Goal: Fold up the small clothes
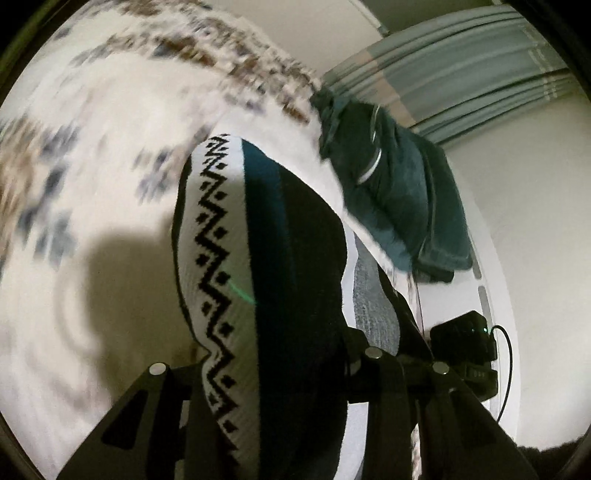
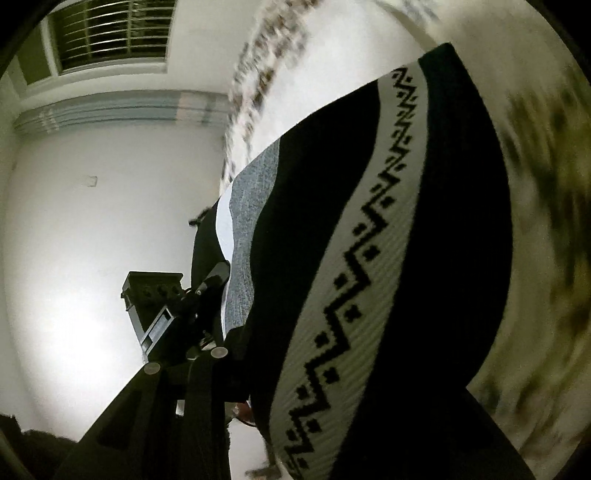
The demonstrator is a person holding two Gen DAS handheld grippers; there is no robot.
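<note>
A knitted garment (image 1: 295, 258) with black, teal and grey bands and a white band of black zigzags fills the middle of the left wrist view. It runs up from between the fingers of my left gripper (image 1: 299, 363), which is shut on its edge. In the right wrist view the same garment (image 2: 369, 258) lies over my right gripper (image 2: 295, 360), which is shut on it; its right finger is hidden under the cloth. The garment is held up off the bed between both grippers. Each view shows the other gripper beside the cloth: the right gripper (image 1: 461, 347) and the left gripper (image 2: 166, 306).
A white bedsheet with a brown and blue print (image 1: 92, 147) lies blurred below. A pile of dark teal clothes (image 1: 391, 192) sits on the bed beyond the garment. White walls (image 2: 92, 240), a grey curtain (image 1: 461, 66) and a barred window (image 2: 110, 33) surround it.
</note>
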